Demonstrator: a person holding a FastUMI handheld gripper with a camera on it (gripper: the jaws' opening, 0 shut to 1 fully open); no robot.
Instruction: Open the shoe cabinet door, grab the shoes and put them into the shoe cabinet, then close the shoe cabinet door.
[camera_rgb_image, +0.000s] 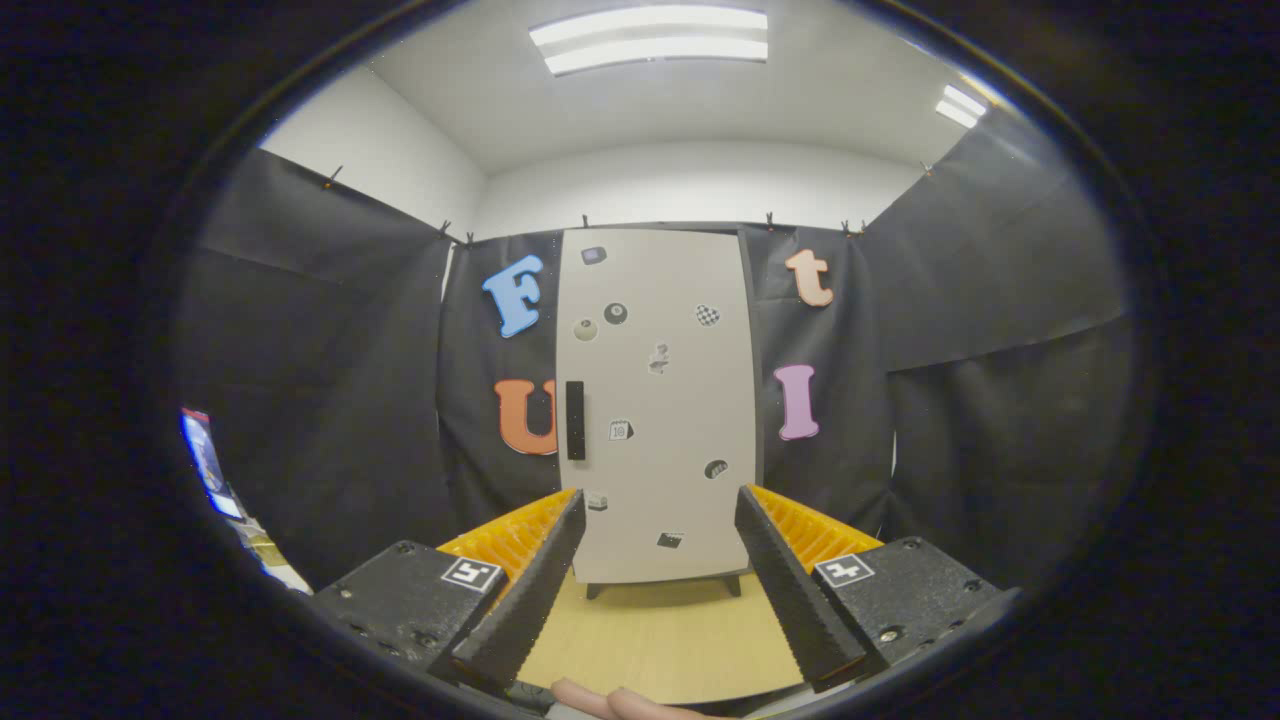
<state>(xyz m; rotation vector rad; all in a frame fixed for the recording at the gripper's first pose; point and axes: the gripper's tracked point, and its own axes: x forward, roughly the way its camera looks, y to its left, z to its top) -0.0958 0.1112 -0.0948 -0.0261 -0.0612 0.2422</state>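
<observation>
Beyond spread gripper (660, 505), closed sticker-dotted cabinet door (660, 400)

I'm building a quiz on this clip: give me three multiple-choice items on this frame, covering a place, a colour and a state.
1. Where does the shoe cabinet stand?
A. beyond the fingers
B. between the fingers
C. behind the camera

2. What colour is the door handle?
A. white
B. black
C. orange

3. How is the cabinet door?
A. wide open
B. removed
C. closed

Answers: 1 A, the cabinet stands ahead of the open hand-held gripper, against the cloth wall. 2 B, a dark vertical bar sits at the door's left edge. 3 C, the door lies flush, no interior showing.
</observation>
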